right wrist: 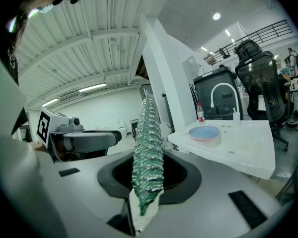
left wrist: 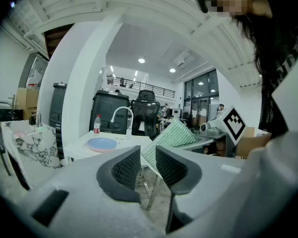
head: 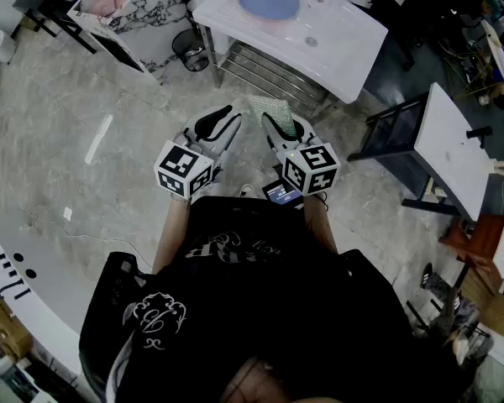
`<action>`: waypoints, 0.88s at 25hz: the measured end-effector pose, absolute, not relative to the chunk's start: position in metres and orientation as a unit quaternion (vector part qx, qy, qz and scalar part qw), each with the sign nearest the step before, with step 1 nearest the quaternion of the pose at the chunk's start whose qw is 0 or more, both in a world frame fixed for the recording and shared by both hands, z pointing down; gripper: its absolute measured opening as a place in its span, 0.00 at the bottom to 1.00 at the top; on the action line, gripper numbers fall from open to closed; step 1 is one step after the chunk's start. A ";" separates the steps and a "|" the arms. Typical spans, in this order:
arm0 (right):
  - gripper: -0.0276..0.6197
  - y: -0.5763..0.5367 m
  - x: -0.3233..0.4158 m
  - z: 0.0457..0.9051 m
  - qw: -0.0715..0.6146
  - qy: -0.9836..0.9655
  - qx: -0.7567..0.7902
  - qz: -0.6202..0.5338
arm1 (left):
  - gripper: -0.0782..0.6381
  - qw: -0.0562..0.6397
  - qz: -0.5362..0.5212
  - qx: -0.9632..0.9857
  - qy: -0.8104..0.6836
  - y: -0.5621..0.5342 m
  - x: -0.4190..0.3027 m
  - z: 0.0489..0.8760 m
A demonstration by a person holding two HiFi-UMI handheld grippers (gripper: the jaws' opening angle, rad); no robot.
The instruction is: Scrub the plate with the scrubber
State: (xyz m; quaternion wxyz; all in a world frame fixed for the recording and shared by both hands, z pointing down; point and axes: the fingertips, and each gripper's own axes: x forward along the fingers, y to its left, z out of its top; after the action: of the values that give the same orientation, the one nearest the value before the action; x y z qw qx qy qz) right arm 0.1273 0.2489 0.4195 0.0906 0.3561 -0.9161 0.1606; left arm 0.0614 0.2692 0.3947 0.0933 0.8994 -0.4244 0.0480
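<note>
A pale blue plate (head: 269, 0) lies on the white sink table (head: 344, 49) well ahead of me, also seen as the plate (left wrist: 102, 144) and the plate (right wrist: 204, 132). My right gripper (head: 279, 128) is shut on a green mesh scrubber (head: 270, 106) that stands edge-up between the jaws of this gripper (right wrist: 148, 180); the scrubber (right wrist: 148, 143) rises high above them. My left gripper (head: 218, 126) is held beside it at chest height. The left gripper (left wrist: 148, 165) has its jaws slightly apart and holds nothing. The scrubber (left wrist: 175, 135) shows beyond that gap.
A white faucet (left wrist: 121, 114) and a red-capped bottle (left wrist: 97, 124) stand at the sink's back. A metal rack (head: 269, 70) sits under the sink table. A black bin (head: 190, 50) is on the floor at its left, a black-framed white table (head: 449, 141) to the right.
</note>
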 end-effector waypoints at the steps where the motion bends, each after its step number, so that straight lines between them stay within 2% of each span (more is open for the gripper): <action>1: 0.18 0.248 0.128 0.419 0.091 -0.916 0.355 0.160 | 0.24 0.093 0.049 0.899 -0.425 0.268 0.062 0.395; 22: 0.18 0.232 0.114 0.424 0.060 -0.916 0.355 0.177 | 0.24 0.104 0.070 0.895 -0.428 0.255 0.042 0.407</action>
State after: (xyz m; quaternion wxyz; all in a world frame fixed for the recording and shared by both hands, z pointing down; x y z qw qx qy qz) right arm 0.1142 0.2319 0.4239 0.0604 0.3548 -0.9160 0.1771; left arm 0.0420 0.2548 0.4067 0.1039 0.8952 -0.4278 0.0697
